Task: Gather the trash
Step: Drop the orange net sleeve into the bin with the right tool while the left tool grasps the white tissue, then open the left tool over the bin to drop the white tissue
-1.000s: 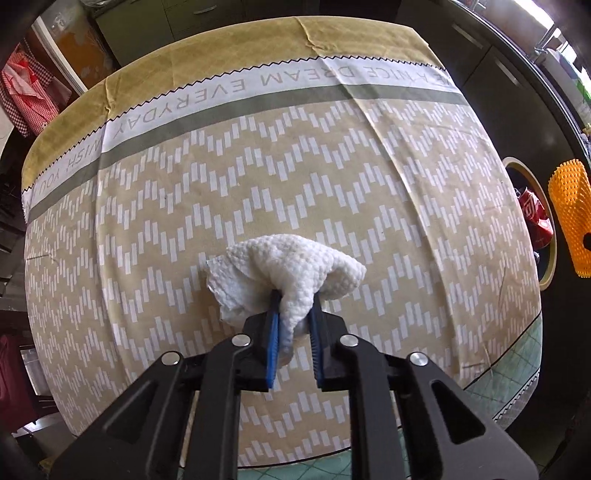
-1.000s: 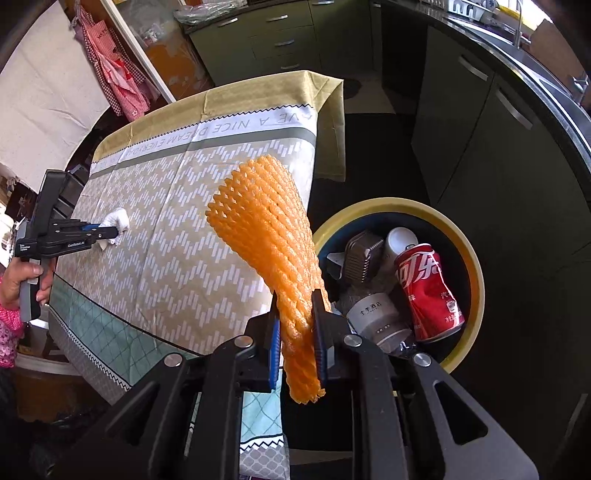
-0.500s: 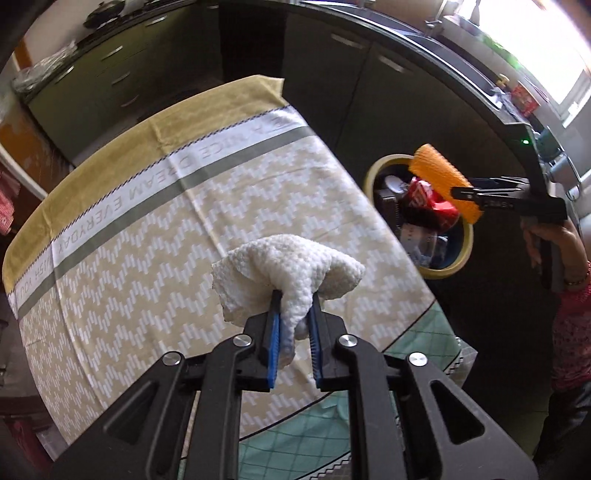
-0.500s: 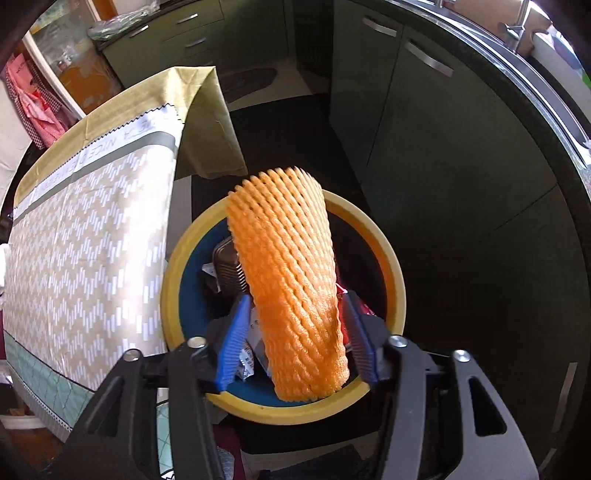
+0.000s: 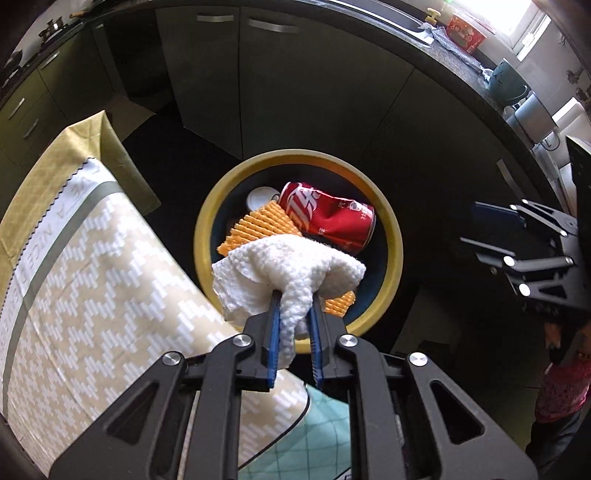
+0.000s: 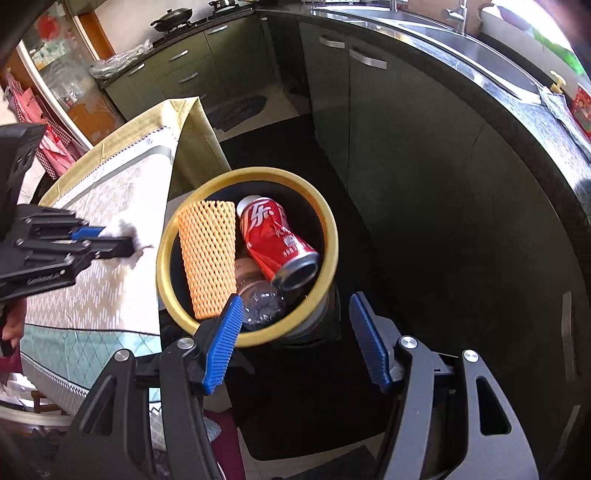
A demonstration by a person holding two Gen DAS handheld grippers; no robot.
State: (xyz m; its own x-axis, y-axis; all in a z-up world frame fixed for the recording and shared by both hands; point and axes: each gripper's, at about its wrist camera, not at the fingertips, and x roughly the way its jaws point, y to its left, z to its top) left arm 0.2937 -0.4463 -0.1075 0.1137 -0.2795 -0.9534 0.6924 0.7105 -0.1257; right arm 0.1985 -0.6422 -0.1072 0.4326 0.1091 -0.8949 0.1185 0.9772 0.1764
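left gripper (image 5: pixel 293 332): clamped on crumpled white paper towel (image 5: pixel 284 269), above near rim of yellow-rimmed bin (image 5: pixel 391 229) | right gripper (image 6: pixel 295 341): jaws just been opening, nothing between | right view only: orange foam net (image 6: pixel 207 258) lies full-length in bin left of red can (image 6: pixel 275 240), clear bottle (image 6: pixel 260 301) under them | table (image 6: pixel 107 229) left of bin

Home kitchen. Dark green cabinets (image 6: pixel 332 85) with metal bar handles under curved black counter (image 6: pixel 517 122). Sink and tap (image 6: pixel 460 16) set in counter near window. Wok on gas stove (image 6: pixel 173 16) at far corner. Table with patterned tablecloth (image 6: pixel 122 206) beside yellow-rimmed bin (image 6: pixel 330 236) on dark floor.
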